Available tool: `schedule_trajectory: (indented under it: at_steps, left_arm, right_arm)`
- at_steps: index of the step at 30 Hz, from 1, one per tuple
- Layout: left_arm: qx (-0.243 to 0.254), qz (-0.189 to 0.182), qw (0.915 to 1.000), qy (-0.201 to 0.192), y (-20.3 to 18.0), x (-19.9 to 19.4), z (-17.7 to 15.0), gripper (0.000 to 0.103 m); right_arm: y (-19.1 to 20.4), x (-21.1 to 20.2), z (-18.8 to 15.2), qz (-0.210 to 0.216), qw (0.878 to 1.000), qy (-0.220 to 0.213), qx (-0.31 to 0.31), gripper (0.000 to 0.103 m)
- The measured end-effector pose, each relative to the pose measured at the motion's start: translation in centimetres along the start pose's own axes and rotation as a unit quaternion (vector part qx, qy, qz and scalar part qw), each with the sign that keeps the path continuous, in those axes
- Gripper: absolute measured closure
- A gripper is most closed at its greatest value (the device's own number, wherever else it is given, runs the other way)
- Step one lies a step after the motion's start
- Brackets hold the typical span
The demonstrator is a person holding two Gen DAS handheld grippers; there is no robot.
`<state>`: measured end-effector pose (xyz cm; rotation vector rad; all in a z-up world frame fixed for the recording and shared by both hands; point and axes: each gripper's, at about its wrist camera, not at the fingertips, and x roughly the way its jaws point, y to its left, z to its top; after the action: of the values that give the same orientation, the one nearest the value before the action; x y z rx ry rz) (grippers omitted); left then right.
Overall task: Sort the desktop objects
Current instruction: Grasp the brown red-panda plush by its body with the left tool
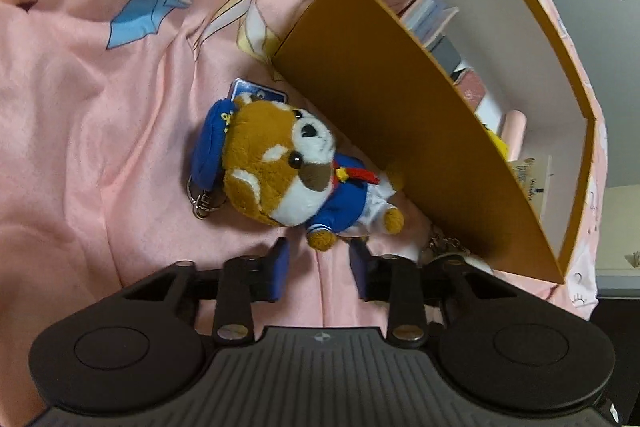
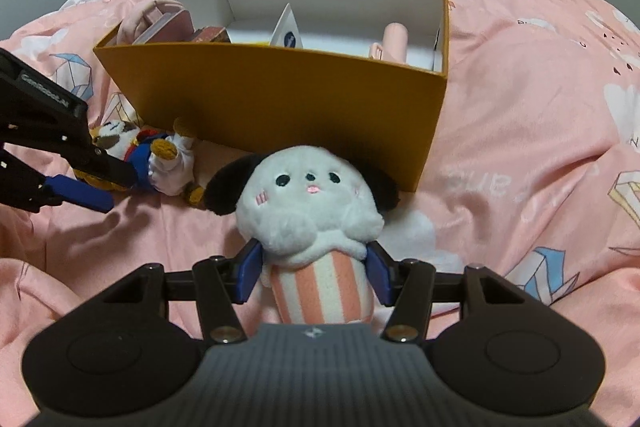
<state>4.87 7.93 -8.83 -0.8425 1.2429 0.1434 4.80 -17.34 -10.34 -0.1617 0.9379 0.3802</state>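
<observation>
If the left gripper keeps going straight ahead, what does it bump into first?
Probably the brown sailor dog plush. It lies just past the open left gripper, its paw nearly between the fingertips. The orange box stands off to the side, though depth is hard to judge.

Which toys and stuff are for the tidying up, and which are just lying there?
For the job:
brown dog plush, by the left hand-held gripper
white puppy plush, between the right hand-held gripper fingers
orange box, with things already inside

Just lying about:
pink bedsheet
</observation>
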Motion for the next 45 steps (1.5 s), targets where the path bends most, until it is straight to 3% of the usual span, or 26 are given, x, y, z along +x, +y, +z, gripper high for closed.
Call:
schedule_trajectory:
  at_steps: [2,5,10,12,15,19,20,23,25,27,29,30,32,35,38,40,43,45]
  left_arm:
    - [0.003,-0.001,1.0,0.001,0.2,0.2,0.0,0.09]
    - [0.032,0.0,0.9995,-0.002,0.0,-0.4,-0.1,0.093]
    - [0.153,0.03,0.9875,0.023,-1.0,-2.4,-0.3,0.095]
    - [0.214,0.038,0.9749,0.049,-1.3,-3.3,-0.5,0.095]
    - [0.313,0.063,0.9433,0.092,-1.6,-4.0,-0.9,0.094]
    - [0.39,0.094,0.9068,0.131,-1.3,-4.1,-1.6,0.094]
    - [0.4,0.099,0.9015,0.133,-1.3,-4.0,-1.5,0.094]
    - [0.378,0.127,0.9076,0.13,-1.1,-3.4,-0.7,0.092]
    - [0.355,0.12,0.9184,0.128,-0.8,-3.1,-0.4,0.09]
    - [0.326,0.107,0.9316,0.118,-0.5,-3.5,-0.3,0.073]
    - [0.28,0.094,0.9496,0.106,0.2,-3.9,-0.2,0.062]
    - [0.254,0.086,0.9582,0.1,0.7,-3.9,0.1,0.05]
    - [0.183,0.062,0.9778,0.083,1.8,-4.6,0.3,0.048]
    - [0.08,0.032,0.9952,0.048,3.0,-4.8,0.1,0.045]
    - [0.004,0.005,0.9998,0.021,3.8,-4.5,-0.2,0.044]
    - [-0.026,-0.013,0.9992,0.029,3.9,-3.6,-0.2,0.044]
    - [-0.035,-0.033,0.9981,0.038,3.4,-2.6,-0.4,0.044]
    - [-0.026,-0.024,0.9988,0.035,2.8,-1.9,-0.3,0.044]
  right_arm:
    - [0.0,-0.1,-0.1,0.0,1.0,-0.001,0.0,0.045]
    - [-0.3,-0.1,-0.1,0.005,1.0,-0.002,0.007,0.045]
    - [-0.5,-0.5,-0.2,0.009,1.0,-0.007,0.012,0.045]
    - [-0.5,-0.7,-0.1,0.011,1.0,-0.009,0.014,0.046]
    - [-0.5,-1.1,0.2,0.018,1.0,-0.009,0.022,0.046]
    - [0.0,-1.0,0.4,0.036,0.999,0.0,0.025,0.046]
    - [0.1,-0.7,0.3,0.031,0.999,0.005,0.021,0.045]
    - [0.5,0.3,0.1,0.023,0.999,0.029,0.013,0.044]
    - [0.6,0.6,0.1,0.025,0.999,0.035,0.009,0.042]
    - [0.3,0.4,0.2,0.036,0.999,0.038,0.012,0.041]
    - [-0.4,0.2,0.5,0.058,0.997,0.044,0.023,0.039]
    - [-1.0,0.2,0.7,0.077,0.995,0.051,0.036,0.037]
    - [-2.3,0.0,1.0,0.112,0.99,0.06,0.068,0.035]
    - [-4.4,-0.4,1.5,0.145,0.981,0.058,0.113,0.034]
    - [-5.8,-0.8,2.0,0.151,0.978,0.052,0.132,0.036]
    - [-6.2,-0.8,2.1,0.147,0.98,0.05,0.127,0.036]
    - [-6.3,-0.4,2.1,0.162,0.979,0.058,0.114,0.036]
    - [-6.1,0.1,2.0,0.175,0.976,0.069,0.106,0.036]
